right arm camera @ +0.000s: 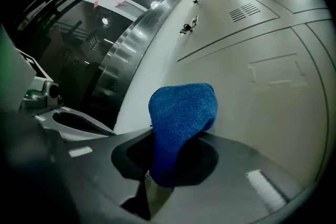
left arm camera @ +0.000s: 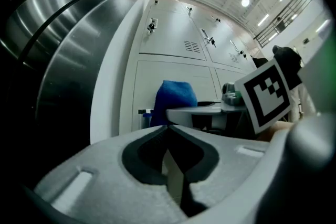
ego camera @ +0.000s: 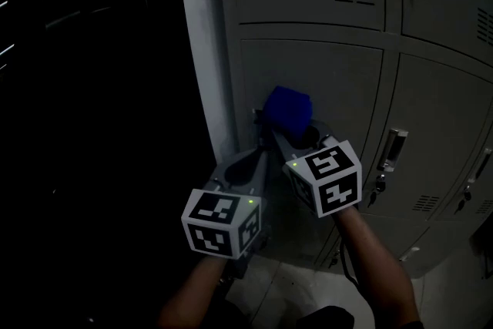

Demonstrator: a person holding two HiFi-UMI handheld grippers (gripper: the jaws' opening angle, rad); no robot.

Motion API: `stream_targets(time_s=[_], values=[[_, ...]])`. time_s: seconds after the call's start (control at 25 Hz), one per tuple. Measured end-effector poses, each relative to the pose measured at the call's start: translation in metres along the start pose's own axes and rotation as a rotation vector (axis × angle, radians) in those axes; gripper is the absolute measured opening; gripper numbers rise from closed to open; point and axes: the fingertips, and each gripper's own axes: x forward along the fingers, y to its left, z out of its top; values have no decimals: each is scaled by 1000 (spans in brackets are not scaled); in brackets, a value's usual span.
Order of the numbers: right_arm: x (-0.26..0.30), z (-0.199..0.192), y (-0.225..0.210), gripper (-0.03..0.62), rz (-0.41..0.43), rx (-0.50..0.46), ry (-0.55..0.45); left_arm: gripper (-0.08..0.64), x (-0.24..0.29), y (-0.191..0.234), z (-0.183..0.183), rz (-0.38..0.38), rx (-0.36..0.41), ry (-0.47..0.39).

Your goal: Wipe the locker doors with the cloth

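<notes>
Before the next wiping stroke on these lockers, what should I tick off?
1. Cloth pinched in the right claw: ok.
2. Cloth pressed on the locker door: cannot tell; it sits close to the door.
3. Left claw shut, empty, apart from the cloth: ok.
4. Door closed flush: ok.
5. Latch handle off to the side, not under the cloth: ok.
</notes>
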Motion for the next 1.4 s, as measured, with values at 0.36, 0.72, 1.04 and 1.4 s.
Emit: stream_targets(time_s=[0.36,0.72,1.04,1.4], values=[[-48,-14,-39,71,-92,12,0,5,14,-35,-9,-48,21,8],[-89,-21,-68,71,-154,17,9,5,18,-46,-6,-58,14,5],[-104,-27,-85,71,-200,10,17,3,15,-51,-9,-69,24,9],[-91,-16,-41,71,-123,22,-51,5,3,-29,-17,-22,32,15]])
